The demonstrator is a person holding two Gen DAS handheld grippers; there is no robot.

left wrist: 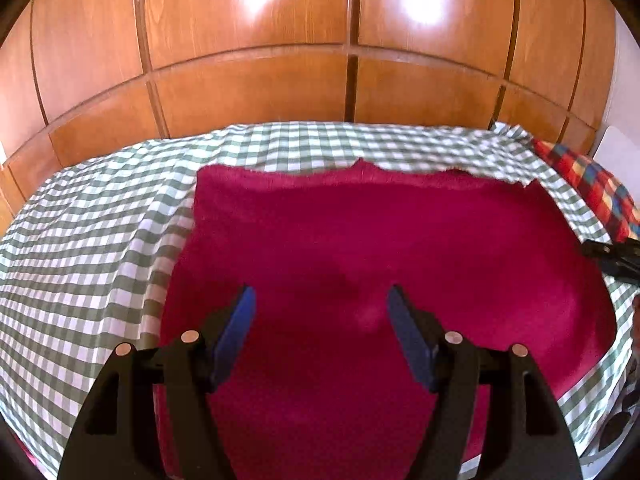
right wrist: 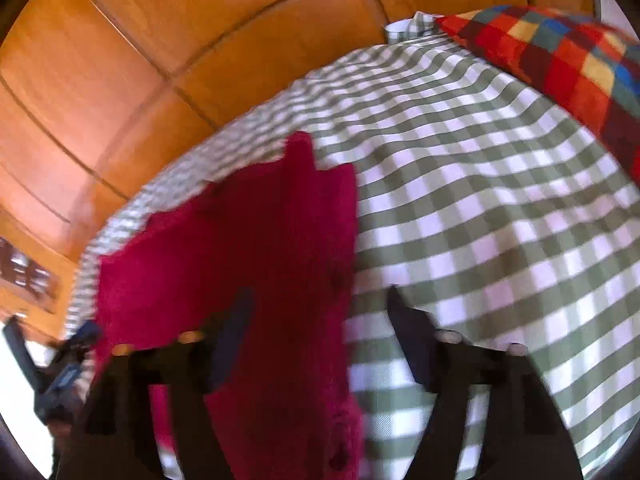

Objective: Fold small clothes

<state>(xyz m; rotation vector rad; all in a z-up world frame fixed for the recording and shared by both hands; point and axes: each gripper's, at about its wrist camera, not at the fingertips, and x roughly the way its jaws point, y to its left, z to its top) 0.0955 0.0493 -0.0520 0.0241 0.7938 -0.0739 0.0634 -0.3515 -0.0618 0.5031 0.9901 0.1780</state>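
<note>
Left gripper (left wrist: 320, 300): jaws apart, nothing between them, poised over the red cloth (left wrist: 380, 264) spread ahead. Right gripper (right wrist: 320, 300): jaws apart, empty, straddling the cloth's right edge. Beneath lies the checked sheet (right wrist: 480, 200); a multicoloured pillow (right wrist: 560, 52) lies beyond, right.

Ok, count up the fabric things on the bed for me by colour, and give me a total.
Crimson red garment: 1
Green and white checked cover: 1
Multicoloured checked pillow: 1
Total: 3
</note>
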